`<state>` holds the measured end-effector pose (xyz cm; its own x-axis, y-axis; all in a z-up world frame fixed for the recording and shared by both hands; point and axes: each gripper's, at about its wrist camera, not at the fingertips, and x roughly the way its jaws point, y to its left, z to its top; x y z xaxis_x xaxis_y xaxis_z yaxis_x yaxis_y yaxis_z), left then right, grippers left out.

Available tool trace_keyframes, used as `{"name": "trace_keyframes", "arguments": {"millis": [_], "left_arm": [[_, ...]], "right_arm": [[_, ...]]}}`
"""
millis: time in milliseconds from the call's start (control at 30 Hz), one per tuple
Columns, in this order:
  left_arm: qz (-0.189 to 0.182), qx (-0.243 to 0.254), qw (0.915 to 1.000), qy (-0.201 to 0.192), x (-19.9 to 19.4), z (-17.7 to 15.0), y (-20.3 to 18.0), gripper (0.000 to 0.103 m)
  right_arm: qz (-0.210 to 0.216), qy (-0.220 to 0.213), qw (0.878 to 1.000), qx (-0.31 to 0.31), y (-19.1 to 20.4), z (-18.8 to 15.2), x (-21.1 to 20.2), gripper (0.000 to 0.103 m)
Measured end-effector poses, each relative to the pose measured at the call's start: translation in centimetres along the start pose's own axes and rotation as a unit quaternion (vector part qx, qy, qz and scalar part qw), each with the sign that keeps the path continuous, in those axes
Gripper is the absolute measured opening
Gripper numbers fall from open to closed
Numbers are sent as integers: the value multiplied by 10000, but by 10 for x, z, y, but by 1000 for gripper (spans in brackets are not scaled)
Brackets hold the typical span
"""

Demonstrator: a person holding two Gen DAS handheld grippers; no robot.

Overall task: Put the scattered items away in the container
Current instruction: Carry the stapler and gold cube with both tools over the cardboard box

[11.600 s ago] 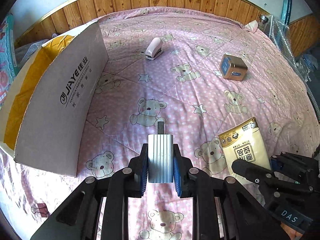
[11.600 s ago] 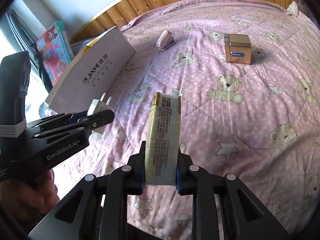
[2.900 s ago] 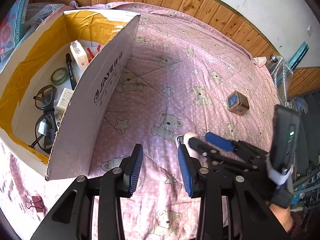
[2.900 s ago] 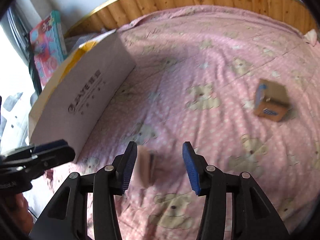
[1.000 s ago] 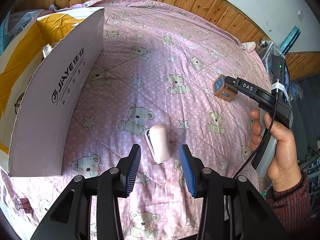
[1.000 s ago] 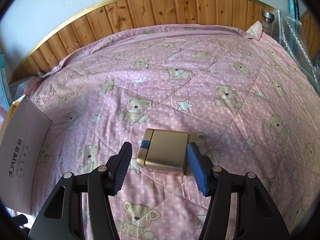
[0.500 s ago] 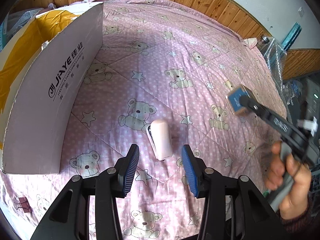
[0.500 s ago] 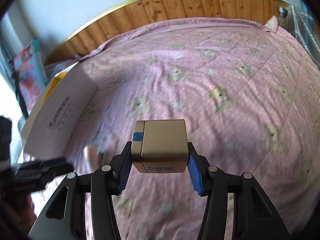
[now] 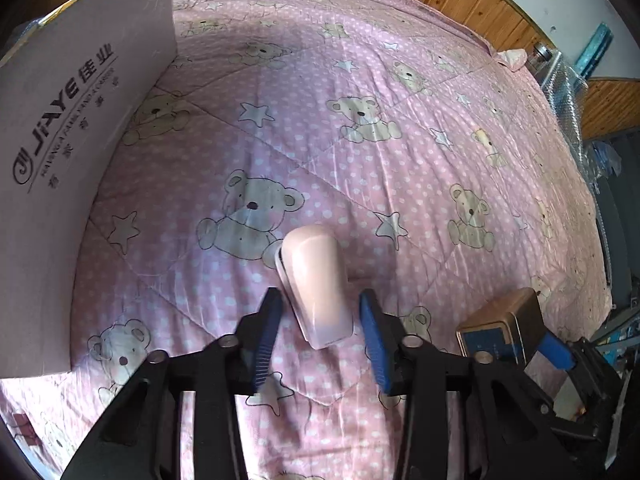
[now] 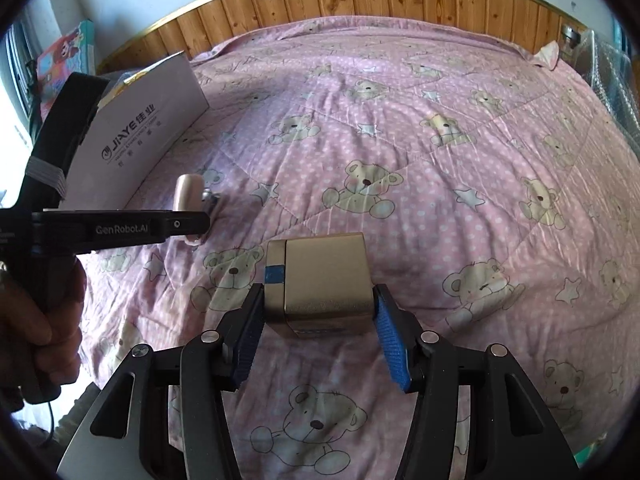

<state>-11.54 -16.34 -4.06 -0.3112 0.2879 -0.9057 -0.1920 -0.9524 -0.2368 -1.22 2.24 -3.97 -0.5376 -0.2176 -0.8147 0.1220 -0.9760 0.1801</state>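
Left gripper (image 9: 320, 330) first: its blue-padded fingers (image 9: 266, 330) are spread wide, straddling the pale pink rounded stapler (image 9: 316, 284) lying on the pink teddy-bear quilt (image 9: 400, 140), with a gap on each side, nothing grasped. The white cardboard box with yellow lining (image 9: 68, 152) stands well off to the left of those fingers. Over to the right gripper (image 10: 318, 336): its fingers (image 10: 390, 344) are clamped on the sides of the small gold cube-shaped tin (image 10: 324, 280), raised above the quilt.

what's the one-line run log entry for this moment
left gripper: open, straddling pink stapler on quilt | right gripper: shut on gold box, lifted | cardboard box: at left
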Motion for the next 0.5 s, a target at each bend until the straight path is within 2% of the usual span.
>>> {"name": "trace_keyframes", "arguments": {"millis": [100, 200, 267, 333, 367, 400, 433, 500], "left_arm": [[376, 383, 9985, -136, -7, -7, -1, 24], [114, 77, 9999, -83, -8, -9, 11, 24], [139, 56, 9998, -99, -6, -7, 9, 28], [152, 109, 9997, -154, -3, -4, 3, 41], [181, 170, 9995, -203, -1, -3, 0, 42], [277, 217, 9992, -211, 3, -3, -2, 41], [318, 265, 9989, -200, 7, -2, -4, 30], [364, 380, 9982, -290, 5, -2, -7, 27]], "right_arm": [[77, 29, 10000, 30, -3, -1, -2, 55], [-5, -99, 10000, 0, -3, 0, -4, 56], [-51, -169, 9998, -60, -3, 1, -4, 57], [-29, -258, 9997, 3, -6, 4, -3, 57], [5, -269, 9996, 41, -8, 4, -2, 57], [66, -245, 9996, 87, -10, 5, 0, 53], [112, -251, 9995, 152, -12, 5, 0, 53], [153, -250, 9994, 177, -13, 5, -2, 53]]}}
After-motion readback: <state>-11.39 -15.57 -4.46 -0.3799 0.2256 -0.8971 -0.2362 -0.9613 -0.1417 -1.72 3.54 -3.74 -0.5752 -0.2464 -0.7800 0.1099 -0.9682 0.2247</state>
